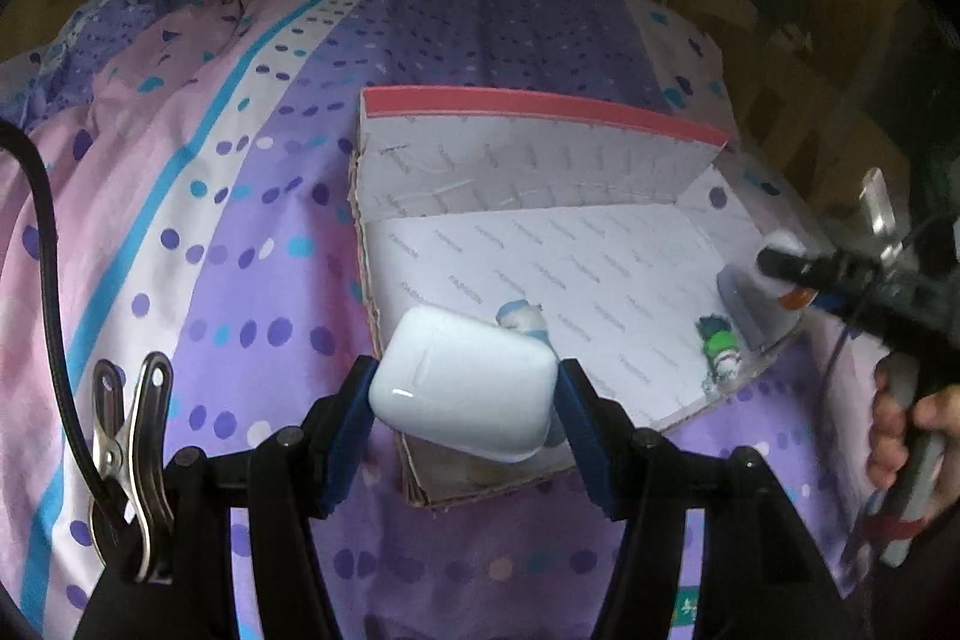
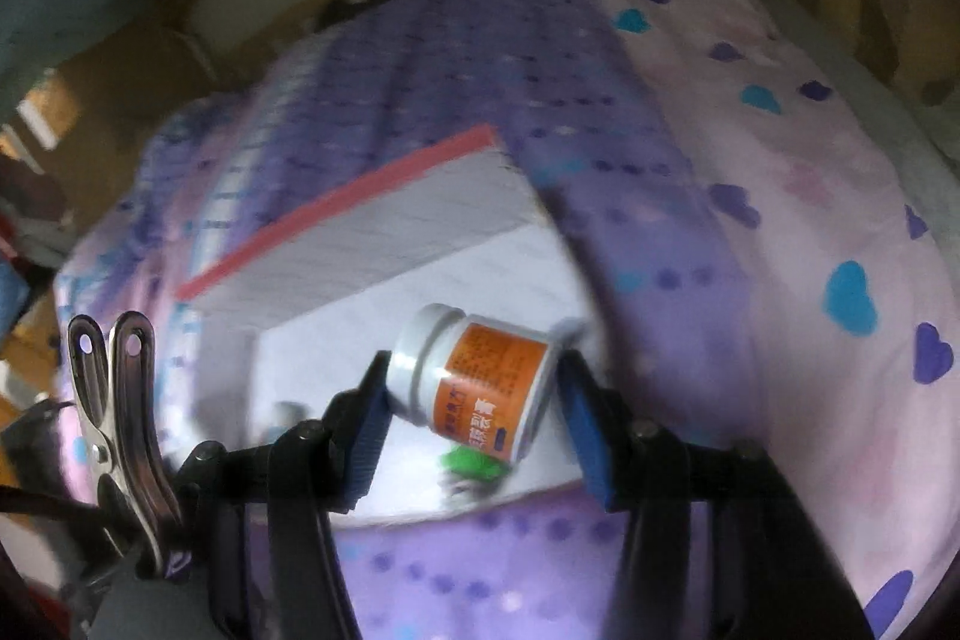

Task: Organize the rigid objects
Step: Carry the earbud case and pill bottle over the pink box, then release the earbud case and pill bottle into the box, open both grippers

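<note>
Two grippers are each loaded. The left gripper [image 1: 465, 400] pinches a white case [image 1: 462, 388] between its blue pads [image 1: 354, 400], held above the near left corner of the box [image 1: 540, 244]. The right gripper [image 2: 474, 388] clamps a white bottle [image 2: 480, 376] with an orange label, lying sideways between the pads, cap toward the left pad, over the box's near right part. In the left view the same gripper [image 1: 780, 274] comes in from the right with the bottle [image 1: 780, 250] at its tip, at the box's right edge, a hand [image 1: 900, 418] on its handle. The box lies open on a purple spotted bedspread [image 1: 210, 232]; its back wall stands upright with a pink top edge, while the near and right sides lie low. Most of the box floor between the two loads is bare. On that floor a small blue-and-white item [image 1: 522, 316] sits just behind the case, partly covered by it, and a small green item [image 1: 720, 346] lies near the right front edge; neither can be identified. A metal clip [image 1: 132, 460] and a black cable [image 1: 48, 268] stand left of the left gripper. The right view is motion-blurred, so the label text and the green item [image 2: 474, 463] below the bottle are unclear. The box's near left corner is hidden behind the case.
</note>
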`<state>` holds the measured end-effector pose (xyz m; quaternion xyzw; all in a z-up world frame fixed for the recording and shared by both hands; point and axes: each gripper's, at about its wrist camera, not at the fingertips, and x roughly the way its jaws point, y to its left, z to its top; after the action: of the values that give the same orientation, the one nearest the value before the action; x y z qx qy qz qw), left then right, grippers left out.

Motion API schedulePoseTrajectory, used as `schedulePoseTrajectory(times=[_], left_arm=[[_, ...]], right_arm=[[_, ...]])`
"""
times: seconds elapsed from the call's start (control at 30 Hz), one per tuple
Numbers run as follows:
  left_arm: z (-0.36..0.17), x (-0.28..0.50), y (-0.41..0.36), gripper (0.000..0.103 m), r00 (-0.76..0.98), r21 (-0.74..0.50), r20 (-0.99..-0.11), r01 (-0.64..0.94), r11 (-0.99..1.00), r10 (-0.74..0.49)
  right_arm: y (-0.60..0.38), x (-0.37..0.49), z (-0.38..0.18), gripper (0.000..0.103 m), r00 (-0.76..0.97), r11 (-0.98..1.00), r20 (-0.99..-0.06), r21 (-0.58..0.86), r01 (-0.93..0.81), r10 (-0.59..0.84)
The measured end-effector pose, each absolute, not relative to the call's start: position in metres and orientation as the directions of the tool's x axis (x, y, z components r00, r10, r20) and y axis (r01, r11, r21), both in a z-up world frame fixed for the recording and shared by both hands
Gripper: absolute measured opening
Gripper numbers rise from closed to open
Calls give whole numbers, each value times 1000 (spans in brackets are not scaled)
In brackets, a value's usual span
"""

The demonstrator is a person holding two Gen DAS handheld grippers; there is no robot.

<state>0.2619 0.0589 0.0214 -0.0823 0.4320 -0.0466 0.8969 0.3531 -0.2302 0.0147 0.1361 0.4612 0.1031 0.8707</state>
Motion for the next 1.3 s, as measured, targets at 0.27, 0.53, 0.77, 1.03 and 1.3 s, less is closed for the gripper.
schedulePoseTrajectory(times=[0.27,0.53,0.77,1.03,1.3], left_arm=[[26,267,63,62,644,-220,-749,-24,975,-153],[39,259,42,63,707,-241,-662,116,964,-251],[7,283,17,63,604,-206,-758,134,969,-245],[7,283,28,73,612,-254,-747,99,962,-260],[13,283,47,76,622,-347,-721,55,936,-304]], right_arm=[[-226,353,0,55,580,973,-785,225,-58,216],[-219,352,-1,55,598,984,-784,173,-46,166],[-213,350,0,57,607,988,-784,149,-25,134],[-217,347,3,68,610,973,-767,230,-30,200],[-215,343,6,69,610,973,-766,225,-43,204]])
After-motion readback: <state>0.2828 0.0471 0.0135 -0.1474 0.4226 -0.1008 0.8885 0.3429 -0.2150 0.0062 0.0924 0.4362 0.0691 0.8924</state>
